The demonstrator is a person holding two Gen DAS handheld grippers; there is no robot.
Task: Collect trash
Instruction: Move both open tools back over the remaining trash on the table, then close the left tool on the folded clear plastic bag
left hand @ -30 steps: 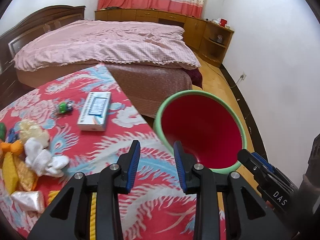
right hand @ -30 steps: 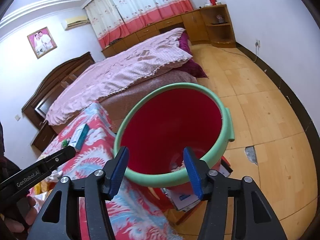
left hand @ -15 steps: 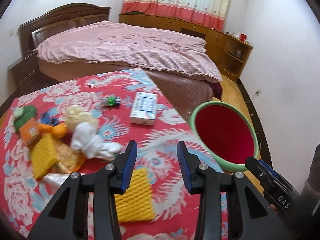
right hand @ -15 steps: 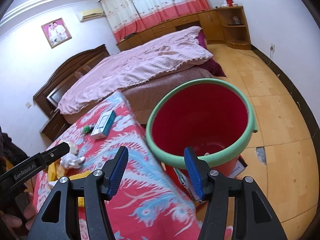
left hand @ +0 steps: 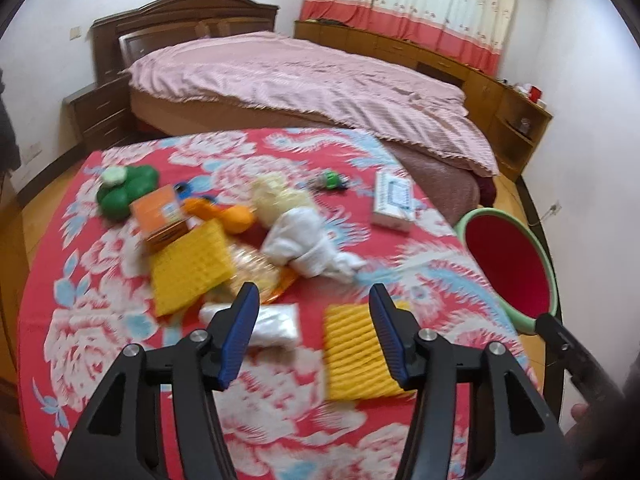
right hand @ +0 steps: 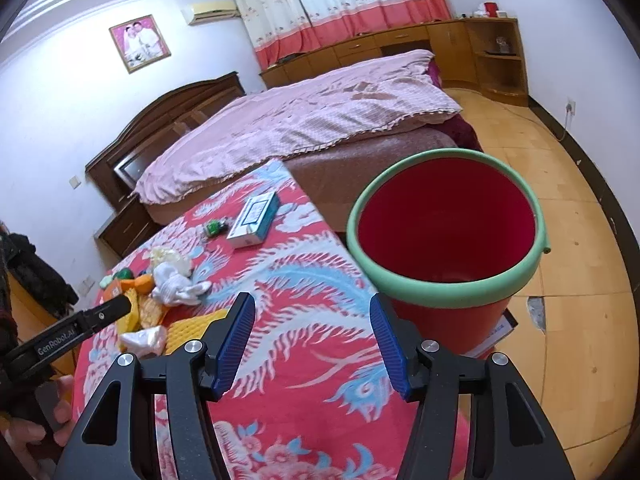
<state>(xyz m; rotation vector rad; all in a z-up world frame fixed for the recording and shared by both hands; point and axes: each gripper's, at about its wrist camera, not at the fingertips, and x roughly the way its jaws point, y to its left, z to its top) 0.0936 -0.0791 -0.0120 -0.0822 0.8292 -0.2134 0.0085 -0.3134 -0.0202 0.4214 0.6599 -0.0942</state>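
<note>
Below half-open, just-widened, empty left tongs [left hand: 314,322]: yellow foam sheet [left hand: 360,354], w/ red bucket [left hand: 508,264] right.

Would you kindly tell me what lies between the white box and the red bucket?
Only bare tablecloth, then the table's edge; nothing lies between the white box and the red bucket, as the right wrist view shows.

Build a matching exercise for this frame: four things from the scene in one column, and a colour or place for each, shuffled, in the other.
Things
1. bucket
2. white-and-blue box
3. crumpled white tissue
4. foam sheet

Descriptions
A. yellow, ridged, nearest the left gripper
B. on the floor beside the table, red with a green rim
C. mid-table, among the pile
D. at the table's far edge, nearest the bed

Pairs: 1-B, 2-D, 3-C, 4-A
</note>
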